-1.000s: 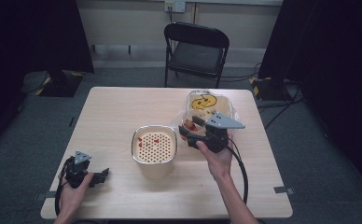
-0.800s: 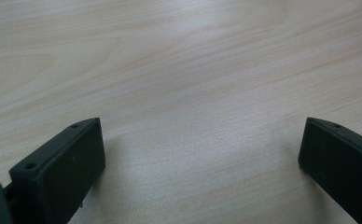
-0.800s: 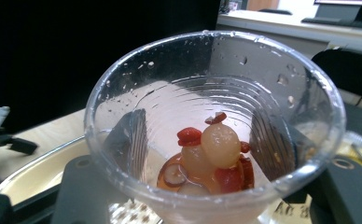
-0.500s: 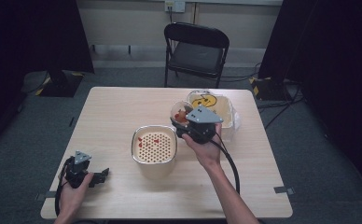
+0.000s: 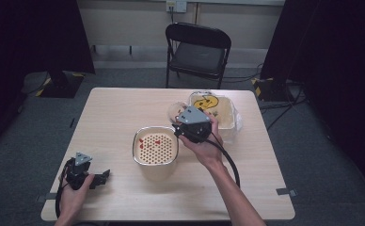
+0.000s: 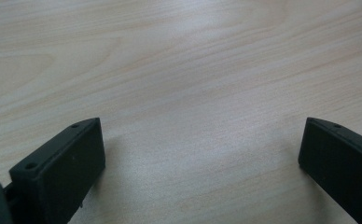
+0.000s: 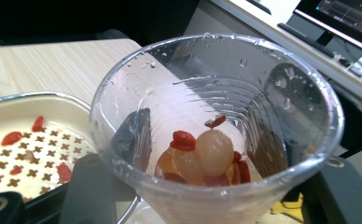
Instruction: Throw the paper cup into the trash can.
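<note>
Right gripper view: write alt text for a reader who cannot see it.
A clear plastic cup fills the frame, gripped by the right gripper's black fingers, with red berries and pale round fruit lying at its bottom. Left of it sits a cream strainer bowl with star-shaped holes and a few red berries, on a light wooden table.

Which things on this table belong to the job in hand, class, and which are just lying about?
In the job:
right gripper
clear plastic cup of red and pale pieces, clamped in it
perforated strainer bowl with some red pieces

Lying about:
left gripper, open, low over bare table
yellow-printed container
folding chair
</note>
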